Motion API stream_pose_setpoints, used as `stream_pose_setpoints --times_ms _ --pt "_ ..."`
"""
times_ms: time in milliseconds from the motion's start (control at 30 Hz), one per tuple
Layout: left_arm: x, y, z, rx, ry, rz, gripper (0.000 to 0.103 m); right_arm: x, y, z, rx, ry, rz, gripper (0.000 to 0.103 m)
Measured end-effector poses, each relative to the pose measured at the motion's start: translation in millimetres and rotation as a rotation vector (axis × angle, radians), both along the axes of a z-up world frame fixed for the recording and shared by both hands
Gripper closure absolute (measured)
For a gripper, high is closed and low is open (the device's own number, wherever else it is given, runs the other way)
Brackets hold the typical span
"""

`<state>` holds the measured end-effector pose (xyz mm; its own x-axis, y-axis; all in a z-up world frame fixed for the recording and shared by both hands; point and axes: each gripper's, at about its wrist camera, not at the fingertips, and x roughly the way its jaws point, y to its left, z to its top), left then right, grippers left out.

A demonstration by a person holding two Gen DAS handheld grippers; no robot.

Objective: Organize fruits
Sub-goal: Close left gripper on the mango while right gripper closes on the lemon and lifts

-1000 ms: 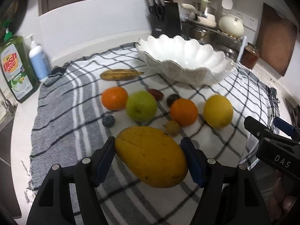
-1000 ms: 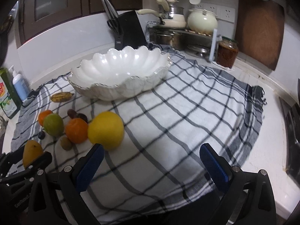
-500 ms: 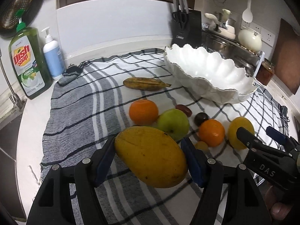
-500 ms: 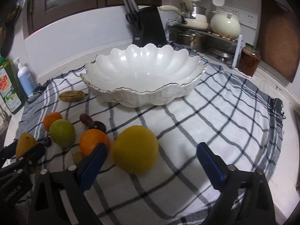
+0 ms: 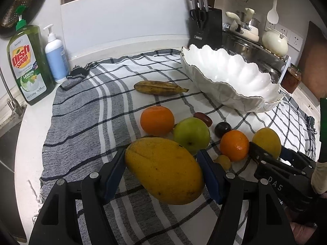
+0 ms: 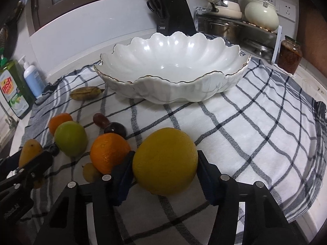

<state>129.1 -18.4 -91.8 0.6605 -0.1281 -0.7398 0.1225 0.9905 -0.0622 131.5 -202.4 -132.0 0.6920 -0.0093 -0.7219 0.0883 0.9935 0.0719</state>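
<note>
My left gripper (image 5: 161, 157) is shut on a large yellow mango (image 5: 163, 169), held just above the checked cloth. The jaws of my right gripper (image 6: 165, 159) are closing on a round yellow citrus fruit (image 6: 165, 161) that rests on the cloth, and both blue pads touch its sides. An orange (image 6: 109, 153), a green apple (image 6: 70, 138), a second orange (image 5: 157, 120), two dark plums, a small yellowish fruit (image 6: 90, 171) and a spotted banana (image 5: 159, 87) lie loose on the cloth. Behind them stands an empty white scalloped bowl (image 6: 171, 94).
The checked cloth (image 6: 255, 122) covers the white counter. A green dish soap bottle (image 5: 28, 65) and a pump bottle (image 5: 55, 59) stand at the back left. A knife block (image 5: 206, 26), pots and a jar (image 6: 289, 55) line the back right.
My right gripper has come down and forward over the yellow citrus fruit and its jaws have narrowed onto it. The left gripper still holds the mango and has shifted a little sideways.
</note>
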Motion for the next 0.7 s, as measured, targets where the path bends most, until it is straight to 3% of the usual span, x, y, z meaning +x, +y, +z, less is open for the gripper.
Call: stream_pose_setpoints --times_ms 167,700 --pt "-4 -2 6 0.003 -0.013 -0.004 0.033 -4 -1 4 0.009 -0.001 0.004 0.046" --pt "-19 -26 45 -0.005 -0.099 -0.073 0.033 -34 -24 53 0.012 -0.128 -0.051 0.046"
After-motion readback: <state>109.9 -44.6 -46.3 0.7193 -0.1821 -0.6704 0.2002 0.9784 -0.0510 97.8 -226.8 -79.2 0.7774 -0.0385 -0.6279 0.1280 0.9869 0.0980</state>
